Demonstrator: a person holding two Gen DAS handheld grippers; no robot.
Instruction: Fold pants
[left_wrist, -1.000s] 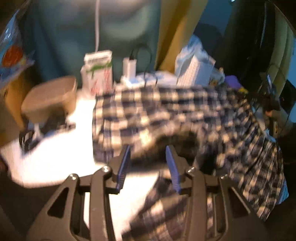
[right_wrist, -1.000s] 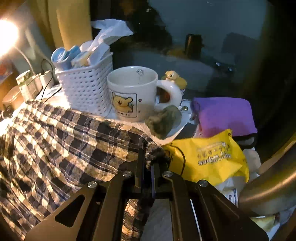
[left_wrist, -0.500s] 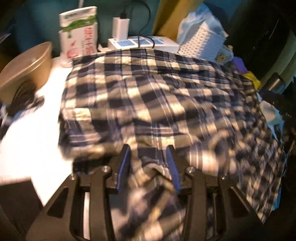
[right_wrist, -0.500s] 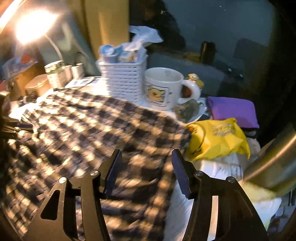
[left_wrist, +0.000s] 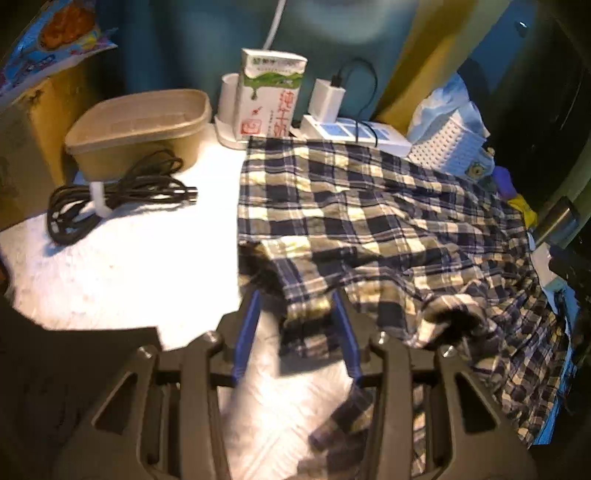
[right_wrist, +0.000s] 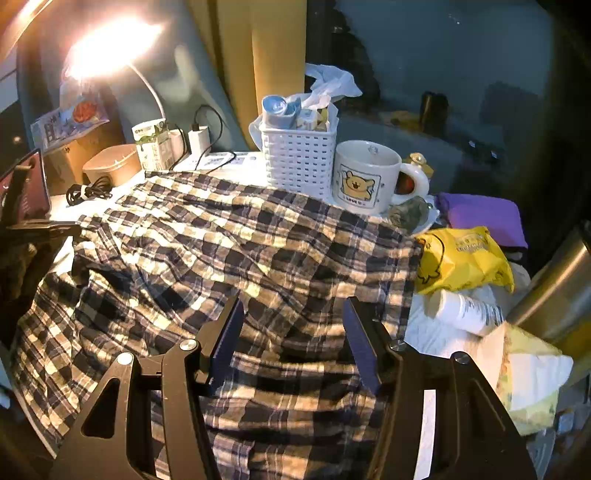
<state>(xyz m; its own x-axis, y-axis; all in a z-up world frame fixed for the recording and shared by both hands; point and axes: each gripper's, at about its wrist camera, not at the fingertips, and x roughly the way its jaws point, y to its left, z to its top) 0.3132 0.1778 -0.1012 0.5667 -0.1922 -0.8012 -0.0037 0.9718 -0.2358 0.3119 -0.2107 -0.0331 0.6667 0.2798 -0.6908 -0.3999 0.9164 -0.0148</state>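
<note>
Pants (left_wrist: 388, 229), plaid, are lying spread and rumpled on the white table (left_wrist: 122, 258), ahead of both my tongs. My left gripper (left_wrist: 297, 328) is hanging with its jaws apart, a folded corner of cloth between them, unclamped. My right gripper (right_wrist: 291, 339) is gaping wide just above the fabric, mug (right_wrist: 364, 177) beyond

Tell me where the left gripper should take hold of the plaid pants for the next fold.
Probably the loose folded corner of the plaid pants lying between the open fingers of the left gripper. Come in low from the near table edge: that flap sits raised off the white table, so one finger can slide under.
</note>
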